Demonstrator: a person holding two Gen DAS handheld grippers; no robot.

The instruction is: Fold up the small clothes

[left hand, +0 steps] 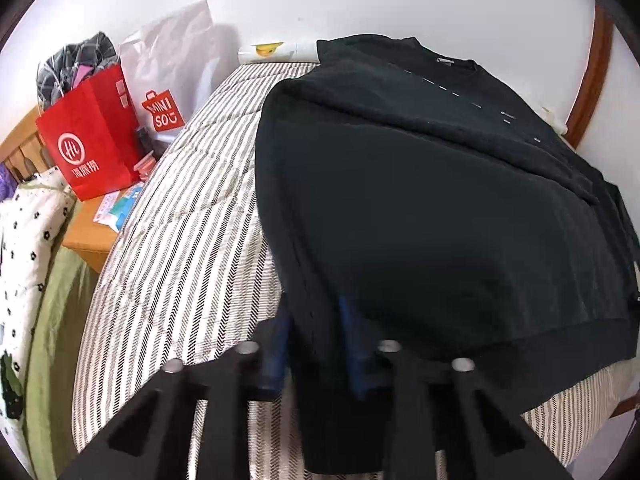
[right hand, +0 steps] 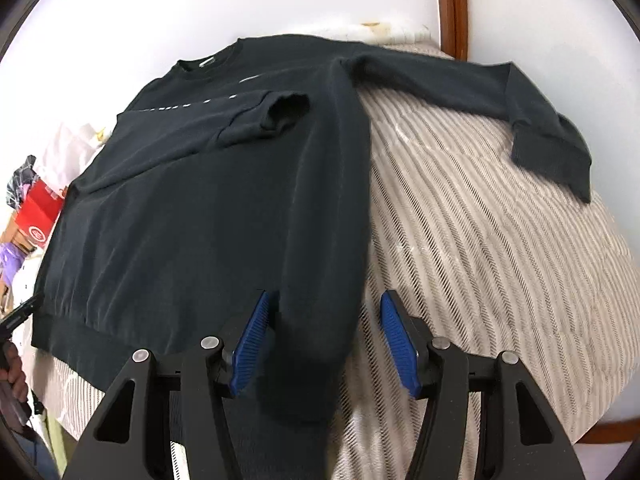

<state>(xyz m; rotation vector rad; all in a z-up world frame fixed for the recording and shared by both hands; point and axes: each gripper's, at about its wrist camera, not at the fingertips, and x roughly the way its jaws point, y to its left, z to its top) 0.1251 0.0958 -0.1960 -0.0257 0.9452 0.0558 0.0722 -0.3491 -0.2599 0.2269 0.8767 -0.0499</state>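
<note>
A black long-sleeved sweater point(left hand: 440, 208) lies flat, front up, on a striped quilt point(left hand: 180, 220). My left gripper point(left hand: 316, 312) is shut on the sweater's near left edge by the hem, with black cloth pinched between the blue pads. In the right wrist view the sweater point(right hand: 200, 200) has one sleeve point(right hand: 224, 128) folded across the chest. The other sleeve point(right hand: 520, 92) stretches out to the right over the quilt point(right hand: 480, 260). My right gripper point(right hand: 324, 312) stands open around the near right corner of the sweater, with its blue pads apart.
Left of the bed a wooden nightstand point(left hand: 86, 236) holds a red paper bag point(left hand: 92, 140) and a white shopping bag point(left hand: 168, 72). A floral cloth point(left hand: 28, 248) hangs at the far left. White wall and a wooden frame point(right hand: 454, 4) stand behind the bed.
</note>
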